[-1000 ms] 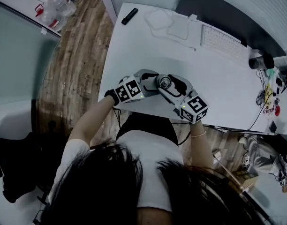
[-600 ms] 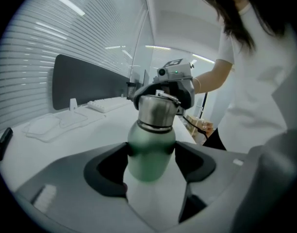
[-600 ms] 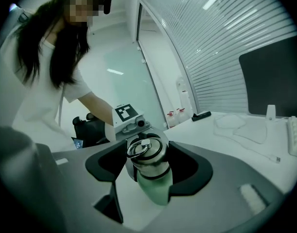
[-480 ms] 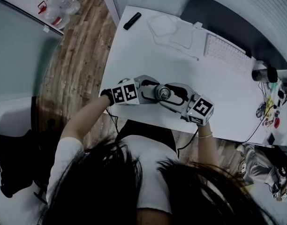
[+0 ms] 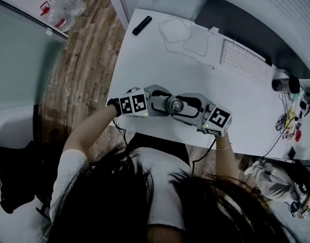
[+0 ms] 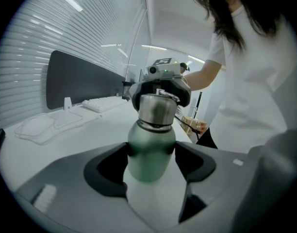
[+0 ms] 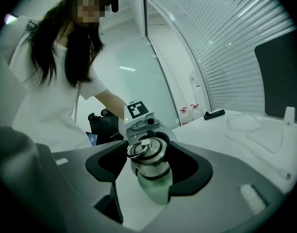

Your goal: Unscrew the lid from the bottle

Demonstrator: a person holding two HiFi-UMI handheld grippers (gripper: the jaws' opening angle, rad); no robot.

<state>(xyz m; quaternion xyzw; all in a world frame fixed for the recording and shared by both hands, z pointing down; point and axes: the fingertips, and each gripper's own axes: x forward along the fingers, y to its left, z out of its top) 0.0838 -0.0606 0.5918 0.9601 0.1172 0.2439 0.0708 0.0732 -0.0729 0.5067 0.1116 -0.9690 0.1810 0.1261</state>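
A green metal bottle (image 6: pixel 151 152) with a steel lid (image 6: pixel 157 108) stands near the front edge of the white table (image 5: pixel 160 59). My left gripper (image 6: pixel 151 161) is shut on the green body, one jaw on each side. My right gripper (image 7: pixel 149 165) comes from the opposite side and is shut on the lid (image 7: pixel 147 155), which has a wire ring on top. In the head view the bottle (image 5: pixel 174 105) sits between the left gripper (image 5: pixel 162 103) and the right gripper (image 5: pixel 184 109), in front of the person's chest.
A white keyboard (image 5: pixel 243 59) and a dark monitor (image 5: pixel 236 22) lie at the back right. A black remote (image 5: pixel 141 25) and white pads (image 5: pixel 188 32) sit at the far end. Cables (image 5: pixel 289 123) clutter the right edge. Water jugs (image 5: pixel 64 4) stand on the floor.
The right gripper's marker cube has swung a little outward to the right round the lid. The left gripper still grips the bottle body in about the same place.
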